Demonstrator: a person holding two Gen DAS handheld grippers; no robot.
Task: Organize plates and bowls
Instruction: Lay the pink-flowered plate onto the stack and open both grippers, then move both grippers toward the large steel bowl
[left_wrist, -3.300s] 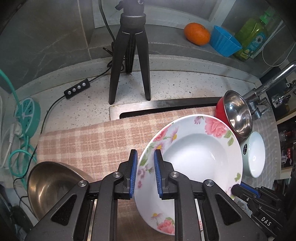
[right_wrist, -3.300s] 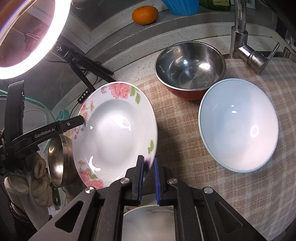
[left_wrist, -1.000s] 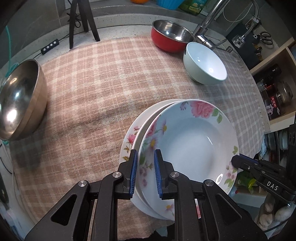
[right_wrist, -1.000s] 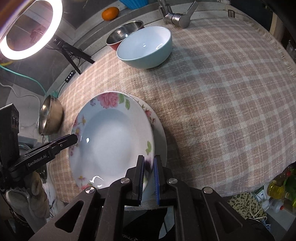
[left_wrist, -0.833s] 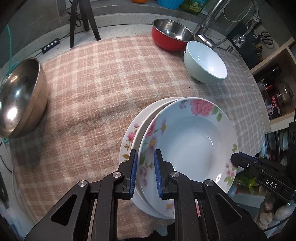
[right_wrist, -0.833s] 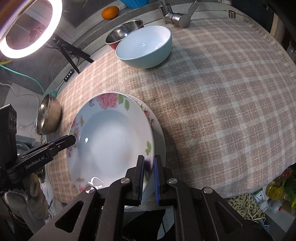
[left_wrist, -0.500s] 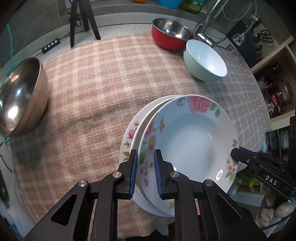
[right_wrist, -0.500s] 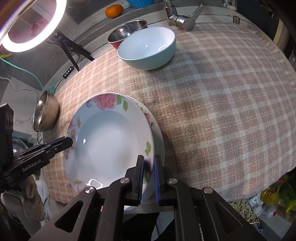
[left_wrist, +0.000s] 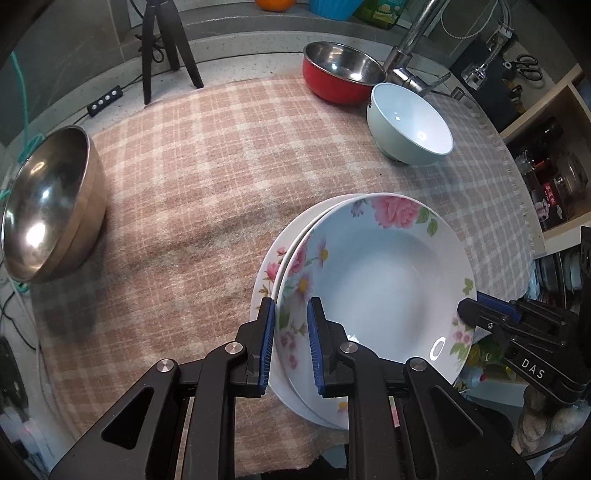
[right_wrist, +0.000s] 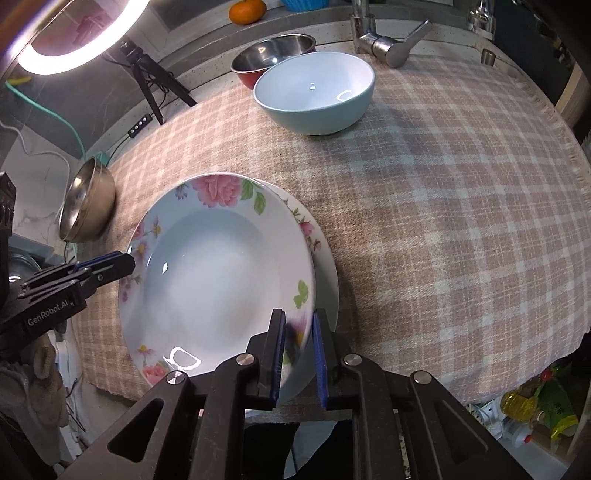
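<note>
Left wrist view: your left gripper is clamping the rim of the floral plate, which is sitting on a second plate on the checked cloth.

Right wrist view: your right gripper has just been opening, its jaws slightly apart around the floral plate's opposite rim.

A home kitchen.
A chrome faucet stands behind the cloth-covered bench, beside dish soap.
</note>
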